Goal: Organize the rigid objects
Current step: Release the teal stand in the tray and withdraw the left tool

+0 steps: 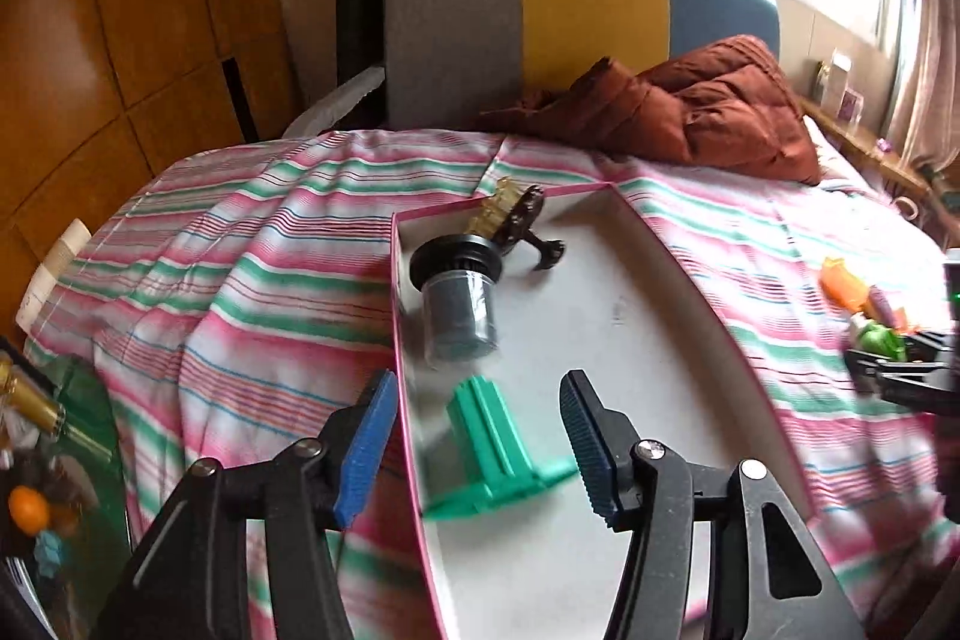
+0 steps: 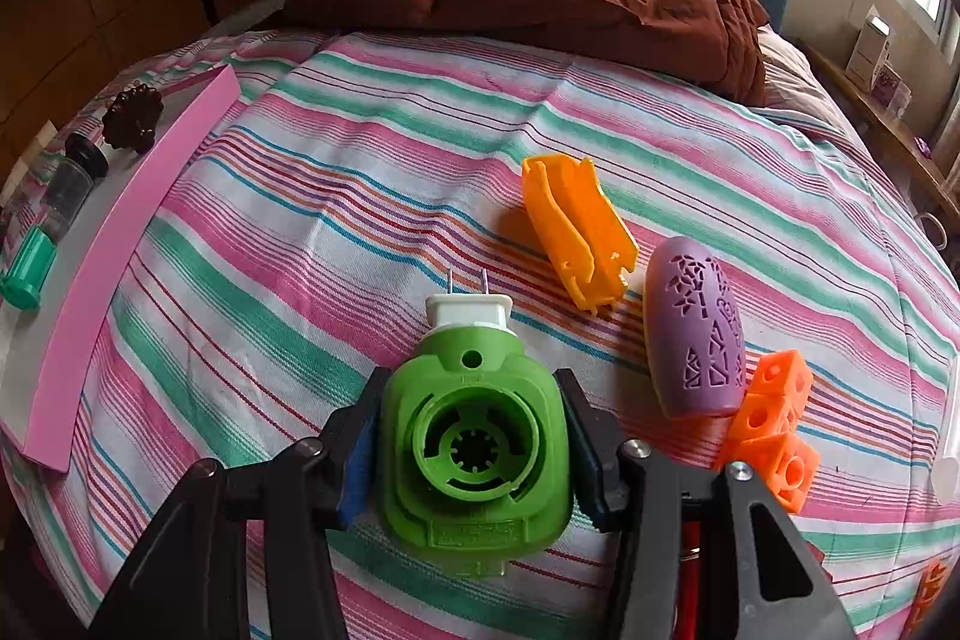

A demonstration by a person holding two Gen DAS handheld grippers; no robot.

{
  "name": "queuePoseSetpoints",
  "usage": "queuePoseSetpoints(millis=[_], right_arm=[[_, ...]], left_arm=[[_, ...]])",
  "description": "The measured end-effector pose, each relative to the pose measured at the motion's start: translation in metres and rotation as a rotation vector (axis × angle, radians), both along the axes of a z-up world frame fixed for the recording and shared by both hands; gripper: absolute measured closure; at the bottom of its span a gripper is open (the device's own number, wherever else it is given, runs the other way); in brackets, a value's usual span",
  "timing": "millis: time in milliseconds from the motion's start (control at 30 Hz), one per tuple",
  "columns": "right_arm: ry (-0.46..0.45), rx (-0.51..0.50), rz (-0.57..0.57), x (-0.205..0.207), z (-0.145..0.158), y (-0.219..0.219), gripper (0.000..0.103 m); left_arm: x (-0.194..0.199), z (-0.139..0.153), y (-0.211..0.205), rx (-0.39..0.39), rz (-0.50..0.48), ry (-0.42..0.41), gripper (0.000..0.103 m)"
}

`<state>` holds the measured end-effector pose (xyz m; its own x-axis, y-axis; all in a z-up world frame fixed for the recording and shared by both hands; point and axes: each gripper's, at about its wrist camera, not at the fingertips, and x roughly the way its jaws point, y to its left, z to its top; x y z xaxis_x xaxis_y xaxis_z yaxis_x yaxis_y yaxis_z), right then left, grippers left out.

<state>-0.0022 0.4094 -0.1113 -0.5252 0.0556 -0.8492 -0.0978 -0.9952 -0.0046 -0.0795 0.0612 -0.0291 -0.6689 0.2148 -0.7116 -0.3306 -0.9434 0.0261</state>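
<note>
Your left gripper [image 1: 480, 436] is open and empty, right above the green piece [image 1: 492, 451] in the pink box [image 1: 678, 244]. Three things are in. Your right gripper [image 2: 471, 451] squeezes the green plug [image 2: 474, 451]. The orange clip [image 2: 576, 229], purple shell [image 2: 696, 328] and orange cubes [image 2: 774, 424] wait ahead.

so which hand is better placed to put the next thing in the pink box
Right. The right gripper is already shut on the green plug-in, ready to carry over. The left gripper is open over the pink box, with the teal piece lying loose between its jaws.
</note>
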Motion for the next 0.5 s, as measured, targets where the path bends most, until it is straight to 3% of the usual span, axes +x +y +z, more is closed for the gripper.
queuePoseSetpoints(millis=[500], right_arm=[[0.016,0.018,-0.001,0.000,-0.003,-0.003,0.050]], left_arm=[[0.042,0.015,-0.001,0.046,-0.009,-0.018,0.044]])
